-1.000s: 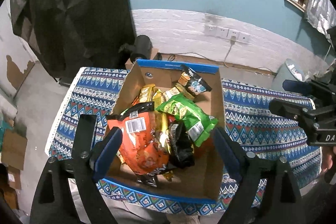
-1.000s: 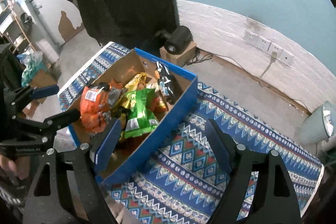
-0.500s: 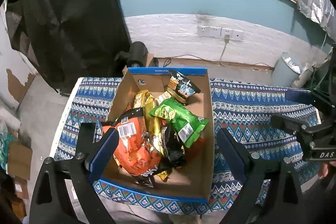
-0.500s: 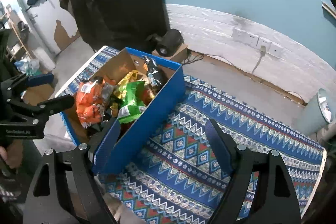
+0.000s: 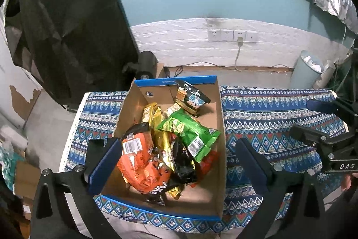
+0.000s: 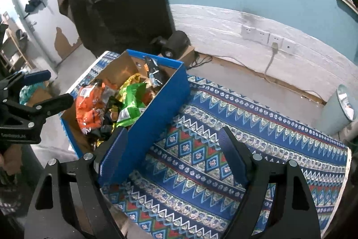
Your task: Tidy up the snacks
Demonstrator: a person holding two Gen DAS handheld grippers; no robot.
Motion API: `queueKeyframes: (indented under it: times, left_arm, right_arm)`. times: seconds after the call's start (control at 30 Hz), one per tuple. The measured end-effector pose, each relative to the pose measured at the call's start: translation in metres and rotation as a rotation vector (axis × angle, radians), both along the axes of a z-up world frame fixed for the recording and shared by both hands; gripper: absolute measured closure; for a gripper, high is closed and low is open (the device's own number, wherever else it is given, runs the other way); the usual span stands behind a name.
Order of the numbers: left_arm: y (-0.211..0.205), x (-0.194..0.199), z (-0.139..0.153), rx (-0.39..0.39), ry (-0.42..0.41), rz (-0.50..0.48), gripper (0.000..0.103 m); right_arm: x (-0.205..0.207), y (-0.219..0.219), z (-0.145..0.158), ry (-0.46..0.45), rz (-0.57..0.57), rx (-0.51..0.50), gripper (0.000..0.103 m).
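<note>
On the bench's woven zigzag cloth (image 5: 268,118), a blue-rimmed cardboard box (image 5: 220,118) holds crinkly foil snack packs: an orange bag (image 5: 136,162) with a white barcode label, a green bag (image 5: 192,133). Left hand-held gripper (image 5: 176,162) and right hand-held gripper (image 6: 176,153) are both spread, empty; "DAS" is legible on the right one.
</note>
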State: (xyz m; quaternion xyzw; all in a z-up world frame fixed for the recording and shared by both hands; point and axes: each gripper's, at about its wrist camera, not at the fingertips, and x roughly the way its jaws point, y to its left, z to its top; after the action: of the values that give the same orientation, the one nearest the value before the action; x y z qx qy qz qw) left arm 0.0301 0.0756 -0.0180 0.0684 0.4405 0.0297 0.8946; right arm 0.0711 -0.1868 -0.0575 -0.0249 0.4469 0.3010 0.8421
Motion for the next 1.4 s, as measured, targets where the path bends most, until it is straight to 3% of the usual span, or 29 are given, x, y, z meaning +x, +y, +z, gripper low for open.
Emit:
queueKeyframes:
  times: [1.4]
  left_arm:
    - [-0.003,0.005,-0.009,0.015,0.032,0.036,0.001]
  right_arm:
    - [-0.005,0.000,-0.004,-0.021,0.001,-0.028,0.020]
